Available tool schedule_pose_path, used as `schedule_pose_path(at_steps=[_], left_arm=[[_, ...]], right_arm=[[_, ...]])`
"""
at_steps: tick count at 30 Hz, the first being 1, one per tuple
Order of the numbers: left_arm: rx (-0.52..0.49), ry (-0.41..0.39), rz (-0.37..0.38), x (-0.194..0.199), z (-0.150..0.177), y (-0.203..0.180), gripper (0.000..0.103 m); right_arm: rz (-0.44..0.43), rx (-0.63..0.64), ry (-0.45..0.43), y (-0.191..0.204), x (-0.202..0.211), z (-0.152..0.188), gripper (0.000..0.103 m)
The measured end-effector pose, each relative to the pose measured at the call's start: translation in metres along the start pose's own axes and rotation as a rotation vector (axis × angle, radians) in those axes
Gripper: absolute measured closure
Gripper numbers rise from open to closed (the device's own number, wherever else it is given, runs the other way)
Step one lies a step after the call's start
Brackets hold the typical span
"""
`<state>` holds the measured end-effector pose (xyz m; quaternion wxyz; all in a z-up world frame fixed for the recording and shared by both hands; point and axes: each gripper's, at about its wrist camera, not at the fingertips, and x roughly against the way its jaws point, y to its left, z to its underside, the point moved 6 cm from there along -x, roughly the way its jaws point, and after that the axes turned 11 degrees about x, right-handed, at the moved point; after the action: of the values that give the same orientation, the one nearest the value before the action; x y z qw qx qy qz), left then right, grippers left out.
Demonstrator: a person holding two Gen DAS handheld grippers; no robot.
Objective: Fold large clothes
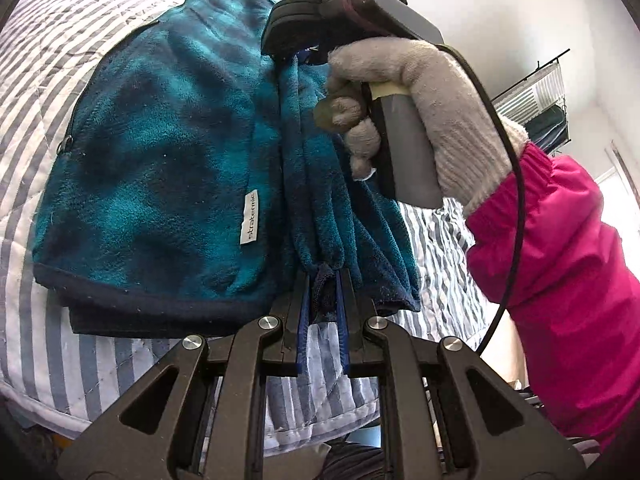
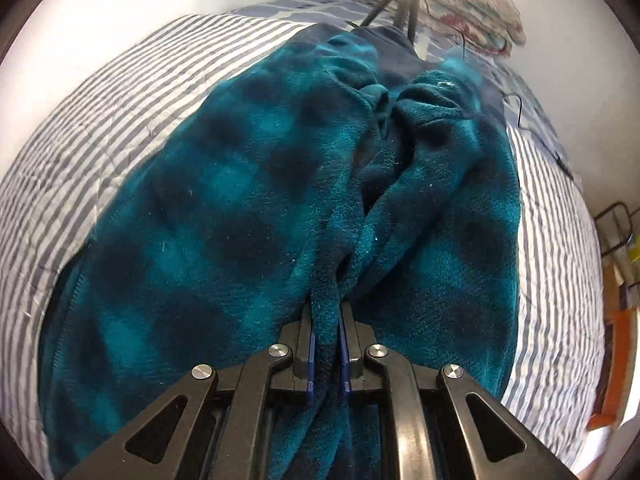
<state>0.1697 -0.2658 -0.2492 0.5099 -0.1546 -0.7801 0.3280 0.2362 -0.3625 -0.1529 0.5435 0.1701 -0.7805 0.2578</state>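
Observation:
A teal and dark plaid fleece jacket (image 1: 160, 152) with a white label (image 1: 250, 218) lies partly on the striped bed cover (image 1: 48, 92). My left gripper (image 1: 324, 276) is shut on a bunched fold of its navy hem. A taut fold runs from there up to the other gripper, whose handle (image 1: 408, 148) is held by a grey-gloved hand (image 1: 400, 80) with a pink sleeve (image 1: 560, 260). In the right wrist view the fleece jacket (image 2: 240, 220) spreads over the bed cover (image 2: 80, 128), and my right gripper (image 2: 326, 308) is shut on a thick ridge of it that fills the gap between the blue pads.
Black tripod legs (image 2: 400, 0) stand at the head of the bed beside folded floral bedding (image 2: 460, 4). A thin black cable (image 2: 520, 108) lies on the cover at the right. An orange object (image 2: 612, 360) and a metal frame (image 2: 616, 224) stand beyond the bed's right edge.

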Motion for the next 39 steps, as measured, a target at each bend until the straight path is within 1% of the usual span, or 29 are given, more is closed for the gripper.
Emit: schedule_pose_path(at_steps=[2, 3, 4, 6, 7, 9, 10, 12, 14, 16, 18, 19, 21, 23, 24, 25, 27, 28, 32, 34, 36, 37, 38, 39], left_arm=[[-0.028, 0.001, -0.011, 0.003, 0.003, -0.005, 0.093], [-0.036, 0.003, -0.014, 0.005, 0.006, -0.01, 0.092], [-0.042, 0.009, -0.018, 0.009, 0.009, -0.013, 0.09], [-0.065, 0.005, -0.02, 0.02, 0.015, -0.018, 0.082], [-0.076, 0.002, -0.025, 0.024, 0.015, -0.019, 0.076], [-0.086, -0.002, -0.024, 0.037, 0.017, -0.02, 0.074], [-0.093, -0.002, -0.022, 0.043, 0.019, -0.02, 0.074], [-0.114, -0.012, -0.025, 0.06, 0.018, -0.017, 0.074], [-0.123, -0.022, -0.026, 0.069, 0.016, -0.016, 0.074], [-0.126, -0.031, -0.033, 0.076, 0.01, -0.015, 0.074], [-0.141, -0.042, -0.05, 0.076, 0.0, -0.019, 0.074], [-0.143, -0.049, -0.052, 0.075, -0.003, -0.019, 0.074], [-0.161, -0.06, -0.054, 0.071, -0.01, -0.025, 0.074], [-0.193, -0.068, -0.06, 0.065, -0.017, -0.036, 0.074], [-0.209, -0.074, -0.063, 0.061, -0.021, -0.043, 0.074], [-0.219, -0.077, -0.066, 0.056, -0.024, -0.047, 0.074], [-0.23, -0.076, -0.068, 0.045, -0.031, -0.053, 0.074], [-0.231, -0.072, -0.066, 0.04, -0.033, -0.055, 0.074], [-0.26, -0.05, -0.081, 0.019, -0.037, -0.055, 0.074], [-0.269, -0.033, -0.089, 0.01, -0.037, -0.052, 0.074], [-0.292, -0.022, -0.12, -0.001, -0.036, -0.047, 0.074], [-0.296, -0.016, -0.127, -0.005, -0.036, -0.045, 0.074], [-0.295, -0.007, -0.14, -0.01, -0.036, -0.04, 0.074], [-0.294, 0.0, -0.156, -0.015, -0.036, -0.036, 0.074]], right_arm=[[-0.062, -0.021, -0.01, -0.005, 0.009, 0.002, 0.085], [-0.123, -0.043, -0.044, -0.007, 0.019, 0.003, 0.08], [-0.186, -0.074, -0.08, -0.013, 0.031, 0.006, 0.077], [-0.269, -0.14, -0.148, -0.028, 0.054, 0.016, 0.077], [-0.297, -0.175, -0.18, -0.04, 0.066, 0.025, 0.077], [-0.318, -0.238, -0.222, -0.057, 0.083, 0.045, 0.077], [-0.334, -0.28, -0.246, -0.071, 0.092, 0.064, 0.077], [-0.337, -0.321, -0.251, -0.083, 0.1, 0.094, 0.076], [-0.345, -0.325, -0.246, -0.085, 0.1, 0.118, 0.075], [-0.3, -0.305, -0.225, -0.084, 0.099, 0.141, 0.075], [-0.289, -0.313, -0.225, -0.089, 0.099, 0.152, 0.075], [-0.3, -0.331, -0.228, -0.094, 0.099, 0.155, 0.071], [-0.307, -0.39, -0.231, -0.107, 0.094, 0.162, 0.069], [-0.328, -0.439, -0.232, -0.118, 0.088, 0.164, 0.067], [-0.349, -0.462, -0.233, -0.124, 0.084, 0.162, 0.064], [-0.365, -0.476, -0.236, -0.129, 0.079, 0.159, 0.055], [-0.369, -0.502, -0.256, -0.142, 0.072, 0.147, 0.045], [-0.364, -0.507, -0.263, -0.145, 0.068, 0.14, 0.045], [-0.407, -0.544, -0.269, -0.162, 0.044, 0.108, 0.043], [-0.402, -0.554, -0.26, -0.166, 0.029, 0.091, 0.043], [-0.366, -0.552, -0.267, -0.169, 0.019, 0.077, 0.045], [-0.34, -0.539, -0.285, -0.17, 0.017, 0.068, 0.047], [-0.317, -0.523, -0.302, -0.171, 0.018, 0.063, 0.05], [-0.284, -0.495, -0.326, -0.171, 0.02, 0.053, 0.058]])
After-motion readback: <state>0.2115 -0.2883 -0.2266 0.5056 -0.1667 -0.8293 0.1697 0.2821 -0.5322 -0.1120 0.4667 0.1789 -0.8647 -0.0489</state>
